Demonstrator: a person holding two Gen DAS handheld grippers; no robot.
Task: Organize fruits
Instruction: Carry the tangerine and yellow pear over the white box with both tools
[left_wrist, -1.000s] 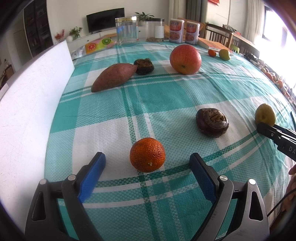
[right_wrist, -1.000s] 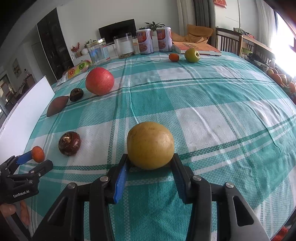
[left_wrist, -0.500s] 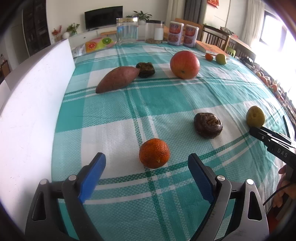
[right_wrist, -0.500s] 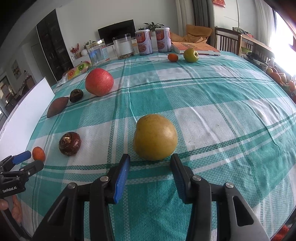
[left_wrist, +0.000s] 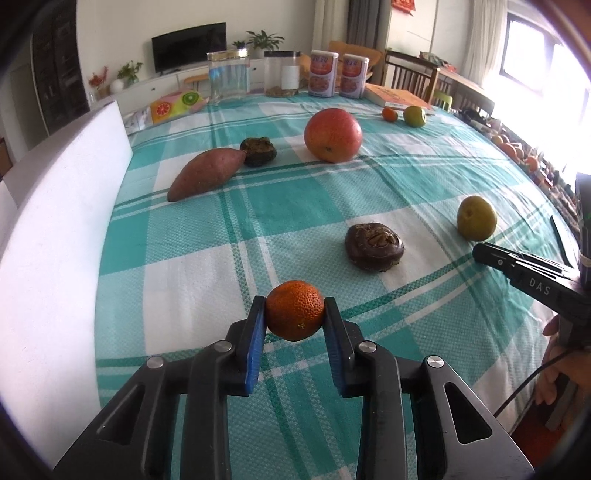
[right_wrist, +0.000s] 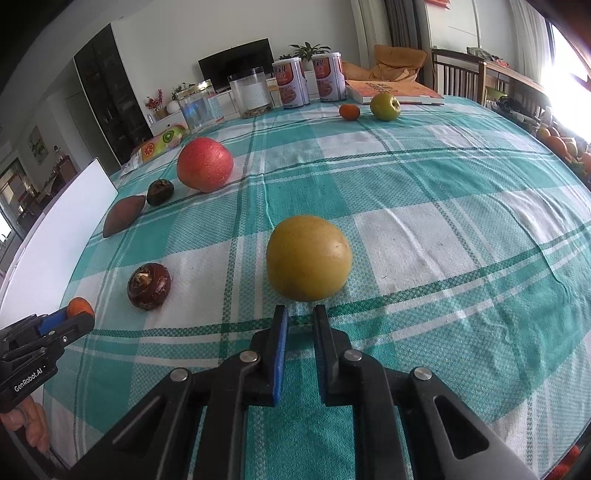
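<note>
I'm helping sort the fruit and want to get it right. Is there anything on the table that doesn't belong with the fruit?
Yes. A sweet potato lies at the far left of the checked tablecloth, near the big red apple. It is a vegetable, not a fruit. Nothing looks spilled or broken.

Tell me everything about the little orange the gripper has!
The small orange is round, bright orange, with bumpy, dimpled peel and a tiny stem dot low on its front. The left gripper is shut on it, one blue pad pressing each side. It sits low over the teal-and-white checked tablecloth; whether it touches the cloth is unclear.
</note>
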